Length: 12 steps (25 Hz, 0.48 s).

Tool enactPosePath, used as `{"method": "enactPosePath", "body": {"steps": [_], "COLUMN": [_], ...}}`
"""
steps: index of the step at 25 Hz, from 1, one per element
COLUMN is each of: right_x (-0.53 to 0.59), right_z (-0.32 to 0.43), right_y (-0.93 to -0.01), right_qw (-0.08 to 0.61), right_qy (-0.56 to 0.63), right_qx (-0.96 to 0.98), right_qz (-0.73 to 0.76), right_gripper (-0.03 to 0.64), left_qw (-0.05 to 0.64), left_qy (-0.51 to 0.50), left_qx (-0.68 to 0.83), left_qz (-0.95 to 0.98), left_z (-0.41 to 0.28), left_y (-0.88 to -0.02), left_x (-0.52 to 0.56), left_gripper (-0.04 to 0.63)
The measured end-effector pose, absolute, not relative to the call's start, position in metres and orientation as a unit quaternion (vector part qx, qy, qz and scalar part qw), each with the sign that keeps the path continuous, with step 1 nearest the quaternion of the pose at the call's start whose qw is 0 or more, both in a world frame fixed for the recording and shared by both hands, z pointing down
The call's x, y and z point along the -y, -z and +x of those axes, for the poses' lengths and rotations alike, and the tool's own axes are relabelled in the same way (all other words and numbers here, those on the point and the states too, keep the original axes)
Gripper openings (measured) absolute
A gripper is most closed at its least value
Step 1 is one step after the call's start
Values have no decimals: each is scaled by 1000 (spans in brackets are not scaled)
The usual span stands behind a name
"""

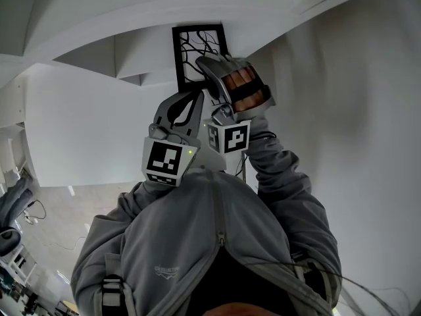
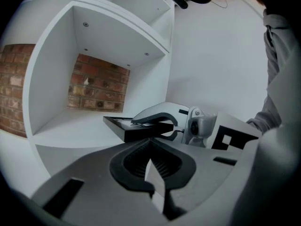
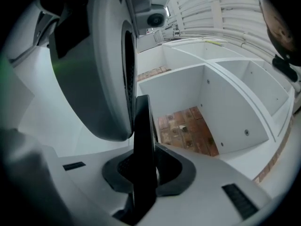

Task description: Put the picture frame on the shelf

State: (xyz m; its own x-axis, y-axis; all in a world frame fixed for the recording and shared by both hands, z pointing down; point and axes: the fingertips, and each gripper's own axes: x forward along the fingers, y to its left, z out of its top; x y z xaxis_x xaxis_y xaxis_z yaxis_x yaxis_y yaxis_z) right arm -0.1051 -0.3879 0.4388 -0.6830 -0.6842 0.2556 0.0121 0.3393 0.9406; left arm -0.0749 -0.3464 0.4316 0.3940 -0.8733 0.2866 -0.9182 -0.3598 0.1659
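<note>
The black picture frame (image 1: pixel 199 50), with a branch pattern on its front, is up against the white shelf (image 1: pixel 148 48). My right gripper (image 1: pixel 212 72) is shut on the frame's lower edge. In the right gripper view the frame (image 3: pixel 142 135) stands edge-on between my jaws (image 3: pixel 143 173). In the left gripper view the frame (image 2: pixel 134 128) hangs at the front of an open cubby, and I cannot tell if it touches the shelf board (image 2: pixel 75 128). My left gripper (image 1: pixel 191 103) sits just below and left of the right one, shut with nothing in it (image 2: pixel 155 175).
The shelf unit (image 3: pixel 225 102) has several white cubbies with no back, and a red brick wall (image 2: pixel 96 88) shows through them. A white side wall (image 2: pixel 216 55) rises to the right of the cubby. The person's grey sleeve (image 1: pixel 276 176) reaches up along it.
</note>
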Motion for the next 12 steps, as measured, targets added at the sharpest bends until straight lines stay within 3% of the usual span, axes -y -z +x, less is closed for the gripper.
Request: {"method": "enactPosePath", "body": {"steps": [6,12], "right_x": [383,371], "right_z": [-100,-75], "right_y": [-443,-432], "right_qw": [348,354], "right_qy": [501,485], "right_qx": [763,761], "right_qz": [215,246], "right_gripper": [152,156], "left_qw": [156,167], "left_qy": [-73,-78], "left_qx": [555,555], "left_qz": [814,811], "left_z": [-79,-79], "left_y": [-434,-440], "left_x": [358,363], "left_gripper": [8,8]}}
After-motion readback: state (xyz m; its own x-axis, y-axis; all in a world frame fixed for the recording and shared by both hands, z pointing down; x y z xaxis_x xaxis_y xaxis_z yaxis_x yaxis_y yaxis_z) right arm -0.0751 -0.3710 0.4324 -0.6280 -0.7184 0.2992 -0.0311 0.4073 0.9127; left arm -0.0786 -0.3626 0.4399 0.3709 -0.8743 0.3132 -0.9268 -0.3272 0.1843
